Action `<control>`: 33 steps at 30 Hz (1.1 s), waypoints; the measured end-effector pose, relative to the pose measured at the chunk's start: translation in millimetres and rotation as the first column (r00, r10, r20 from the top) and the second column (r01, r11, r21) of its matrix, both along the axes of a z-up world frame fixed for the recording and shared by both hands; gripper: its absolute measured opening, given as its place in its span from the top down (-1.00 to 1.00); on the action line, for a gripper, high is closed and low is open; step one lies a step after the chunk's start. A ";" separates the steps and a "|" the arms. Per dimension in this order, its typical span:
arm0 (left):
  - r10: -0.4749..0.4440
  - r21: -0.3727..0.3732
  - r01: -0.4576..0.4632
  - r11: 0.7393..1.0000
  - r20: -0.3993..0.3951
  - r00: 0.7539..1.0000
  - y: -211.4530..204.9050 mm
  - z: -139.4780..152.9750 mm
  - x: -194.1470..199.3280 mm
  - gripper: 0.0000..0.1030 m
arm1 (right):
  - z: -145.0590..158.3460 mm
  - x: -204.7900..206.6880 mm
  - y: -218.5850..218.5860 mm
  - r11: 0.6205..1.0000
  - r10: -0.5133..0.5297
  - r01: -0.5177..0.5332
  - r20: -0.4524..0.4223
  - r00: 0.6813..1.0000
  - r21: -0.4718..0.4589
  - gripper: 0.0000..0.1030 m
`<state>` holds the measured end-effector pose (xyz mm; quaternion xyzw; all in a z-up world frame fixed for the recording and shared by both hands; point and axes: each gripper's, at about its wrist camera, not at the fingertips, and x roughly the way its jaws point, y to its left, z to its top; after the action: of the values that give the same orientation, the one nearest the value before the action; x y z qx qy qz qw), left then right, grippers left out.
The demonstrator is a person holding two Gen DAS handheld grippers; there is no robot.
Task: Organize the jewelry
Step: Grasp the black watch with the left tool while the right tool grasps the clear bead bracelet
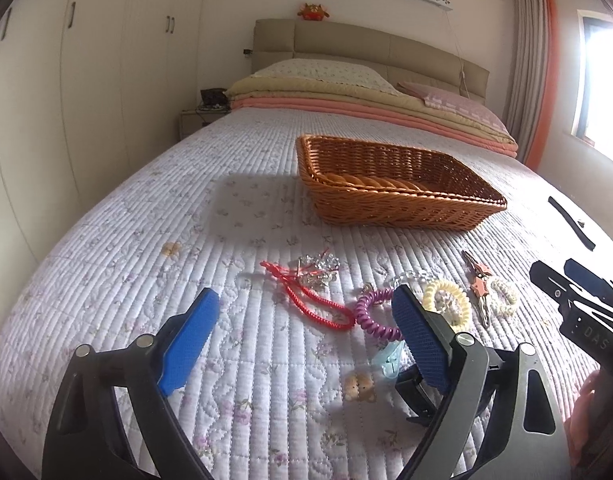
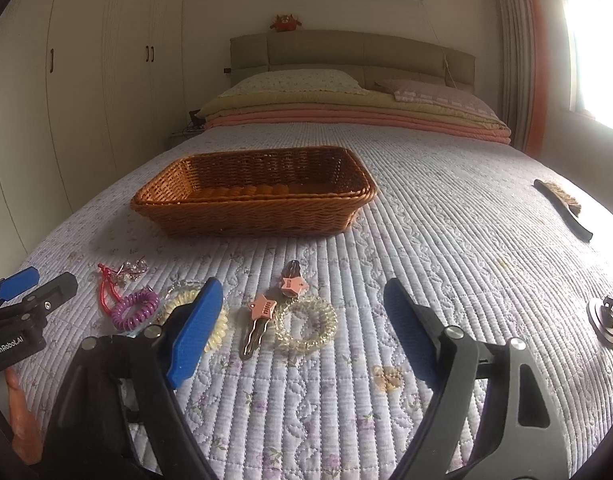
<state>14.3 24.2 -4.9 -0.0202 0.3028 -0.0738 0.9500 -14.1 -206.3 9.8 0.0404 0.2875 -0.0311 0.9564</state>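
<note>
Jewelry and hair pieces lie on the quilted bed in front of an empty brown wicker basket (image 1: 390,196) (image 2: 258,204). A red cord with silver charms (image 1: 306,288) (image 2: 106,292), a purple spiral tie (image 1: 376,314) (image 2: 134,308), a cream spiral tie (image 1: 446,302) (image 2: 216,330), a clear spiral tie (image 2: 306,322) (image 1: 504,298) and two pink star clips (image 2: 266,308) (image 1: 480,284) lie in a row. A teal clip (image 1: 390,362) and a small bear charm (image 1: 360,386) lie nearer. My left gripper (image 1: 310,340) is open above the red cord. My right gripper (image 2: 302,328) is open over the clear tie and clips.
A black brush (image 2: 566,208) (image 1: 570,222) lies on the bed's right side. Folded blankets and pillows (image 2: 346,108) are stacked at the headboard. A round metal stand base (image 2: 604,322) sits at the right edge. Wardrobes line the left wall.
</note>
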 end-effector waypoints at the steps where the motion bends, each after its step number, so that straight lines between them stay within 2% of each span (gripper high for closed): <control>1: -0.018 0.001 0.018 1.000 -0.021 1.000 -0.2 0.7 -0.5 -0.56 | -0.5 0.5 -1.5 1.000 0.007 -0.007 -0.016 1.000 0.008 -0.27; 3: -0.072 -0.011 0.072 0.997 -0.065 0.995 -0.8 1.6 -3.3 -0.34 | -0.4 -1.8 -3.3 1.000 0.013 -0.014 -0.041 0.999 -0.005 -0.12; 8: -0.184 -0.110 0.166 0.980 -0.192 0.964 -4.5 -6.2 -16.3 -0.03 | -6.0 -12.0 -13.7 0.998 0.012 -0.018 -0.108 0.994 -0.054 0.17; 9: -0.204 -0.130 0.179 0.975 -0.208 0.957 -6.9 -9.4 -19.6 0.09 | -8.8 -12.9 -18.6 0.998 0.011 -0.018 -0.131 0.991 -0.053 0.36; 12: -0.223 -0.155 0.188 0.970 -0.261 0.939 -15.6 -19.9 -23.0 0.42 | -16.0 -9.4 -33.9 0.999 0.023 -0.028 -0.197 0.980 -0.023 0.42; 14: -0.236 -0.183 0.187 0.965 -0.296 0.926 -20.7 -23.7 -20.5 0.46 | -18.2 -4.4 -41.4 0.999 0.042 -0.041 -0.227 0.973 0.011 0.42; 17: -0.254 -0.245 0.179 0.953 -0.324 0.911 -23.1 -24.3 -18.0 0.46 | -18.7 6.3 -43.1 0.998 0.055 -0.054 -0.249 0.967 0.013 0.42; 20: -0.253 -0.288 0.154 0.945 -0.346 0.904 -23.6 -24.3 -14.5 0.40 | -18.8 20.3 -41.7 0.995 0.094 -0.081 -0.269 0.959 0.059 0.42; 23: -0.232 -0.307 0.120 0.944 -0.361 0.903 -22.7 -25.1 -9.6 0.39 | -18.8 32.9 -34.9 0.995 0.104 -0.100 -0.279 0.955 0.027 0.42; 25: -0.216 -0.314 0.091 0.945 -0.389 0.896 -23.3 -27.6 -6.5 0.39 | -21.1 41.2 -31.9 0.993 0.117 -0.114 -0.291 0.950 0.026 0.42; 28: -0.217 -0.357 0.061 0.932 -0.418 0.882 -22.9 -34.4 -3.6 0.39 | -24.1 52.7 -30.5 0.994 0.108 -0.114 -0.305 0.946 -0.001 0.42; 33: -0.163 -0.314 0.026 0.949 -0.420 0.893 -36.1 -41.3 7.7 0.40 | -31.7 63.5 -29.0 0.994 0.095 -0.106 -0.328 0.940 -0.017 0.42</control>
<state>22.0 -11.8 -46.2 -0.1653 0.4960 -0.1590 0.8375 49.5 -235.4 -21.9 0.0037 0.4430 0.0066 0.8965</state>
